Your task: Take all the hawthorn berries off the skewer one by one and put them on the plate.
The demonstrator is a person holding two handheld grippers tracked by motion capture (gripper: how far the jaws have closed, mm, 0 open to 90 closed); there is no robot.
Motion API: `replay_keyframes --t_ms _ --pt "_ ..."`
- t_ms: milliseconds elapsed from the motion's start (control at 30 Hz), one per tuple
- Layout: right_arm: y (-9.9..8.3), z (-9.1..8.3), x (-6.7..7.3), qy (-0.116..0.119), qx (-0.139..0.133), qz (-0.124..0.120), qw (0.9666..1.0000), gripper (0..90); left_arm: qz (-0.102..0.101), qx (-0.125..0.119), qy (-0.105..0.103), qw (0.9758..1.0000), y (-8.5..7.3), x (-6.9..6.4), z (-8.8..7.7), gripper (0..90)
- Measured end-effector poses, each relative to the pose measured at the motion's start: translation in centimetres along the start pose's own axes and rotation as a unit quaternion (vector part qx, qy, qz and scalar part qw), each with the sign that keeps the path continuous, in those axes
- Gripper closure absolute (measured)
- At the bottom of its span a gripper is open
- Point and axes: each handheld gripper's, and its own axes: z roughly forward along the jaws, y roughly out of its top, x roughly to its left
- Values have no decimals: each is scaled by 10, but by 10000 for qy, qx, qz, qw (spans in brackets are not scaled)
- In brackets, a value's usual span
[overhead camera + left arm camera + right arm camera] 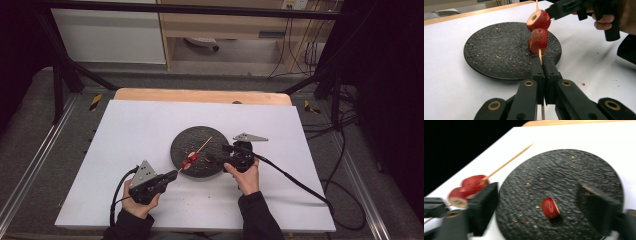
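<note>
Wooden skewer (540, 56) with two red fruit pieces (538, 29) pinched in closed left gripper (543, 65), right gripper (536, 202) jaws spread wide over dark plate (181, 141), one red slice (550, 208) lying between them untouched.

In the left gripper view the wooden skewer (540, 55) runs off the top edge; lower centre, clamped jaws hide part of it; the right gripper view is motion-blurred

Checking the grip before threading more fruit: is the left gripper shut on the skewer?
Shut: the left gripper has its jaws pressed together on the skewer, no gap.
</note>
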Motion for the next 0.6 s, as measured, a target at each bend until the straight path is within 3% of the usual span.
replay_keyframes --t_ms 200,467,600 --pt "-6 -5 10 123 -85 -127 9998 69 19 29 -19 10000 0 -1 1 884" --pt "-15 -5 21 286 -365 -66 9989 67 61 45 -45 10000 -1 -4 3 884" --pt "-20 -2 23 352 -349 -29 9988 71 85 62 -67 9999 -1 -7 4 884"
